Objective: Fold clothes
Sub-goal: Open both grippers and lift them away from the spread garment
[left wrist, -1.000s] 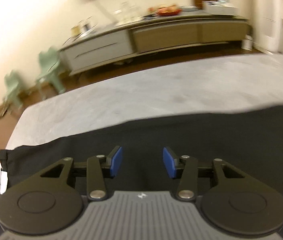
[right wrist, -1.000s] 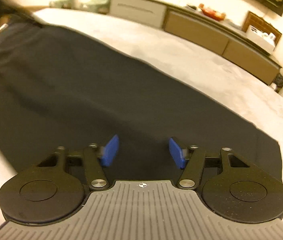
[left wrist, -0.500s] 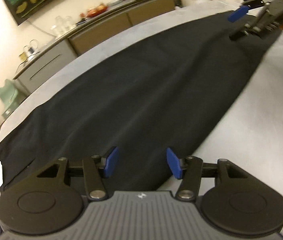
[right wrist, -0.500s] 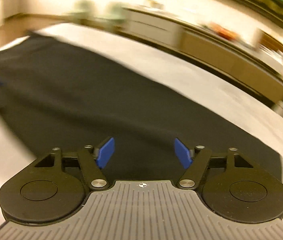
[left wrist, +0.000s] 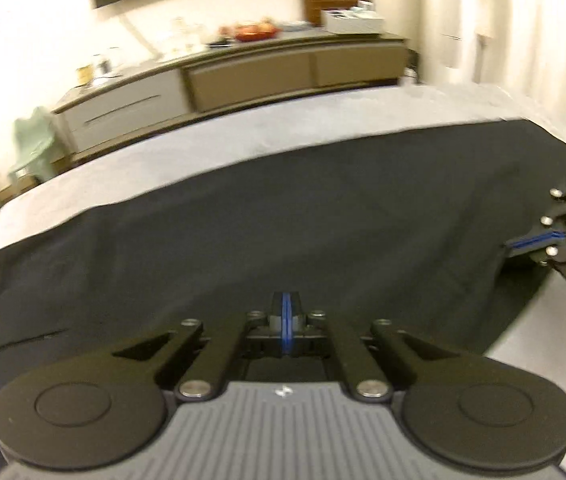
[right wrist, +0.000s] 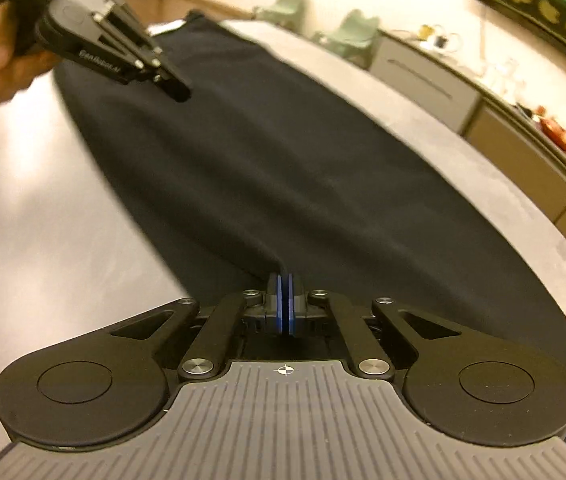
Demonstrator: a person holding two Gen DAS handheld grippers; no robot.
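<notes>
A: On the pale grey worktop (left wrist: pixel 323 116), the long black cloth garment (right wrist: pixel 291 168) lies spread flat, its long near edge towards us. Both tools hold that near edge. The left gripper (left wrist: pixel 286 312) has its blue pads pressed together with black cloth under the tips; I judge it is clamped on the edge, though the cloth between the pads is hard to see.

B: And the right gripper (right wrist: pixel 285 294)?

A: Its pads are together too, and a small ridge of the cloth rises straight into them, so it is clamped on the garment. In the left view it shows at the right side (left wrist: pixel 539 242), closed on the hem end.

B: How to do the fold well?

A: I think one should lift both corners together, to the same height, keeping the edge taut between them, then carry it over to the far edge and align before letting go. If one side goes ahead, the fold will be skewed. The hold is shallow, so the cloth may slip; move slowly.

B: Beyond the worktop?

A: A long low sideboard (left wrist: pixel 243 76) by the wall.
</notes>
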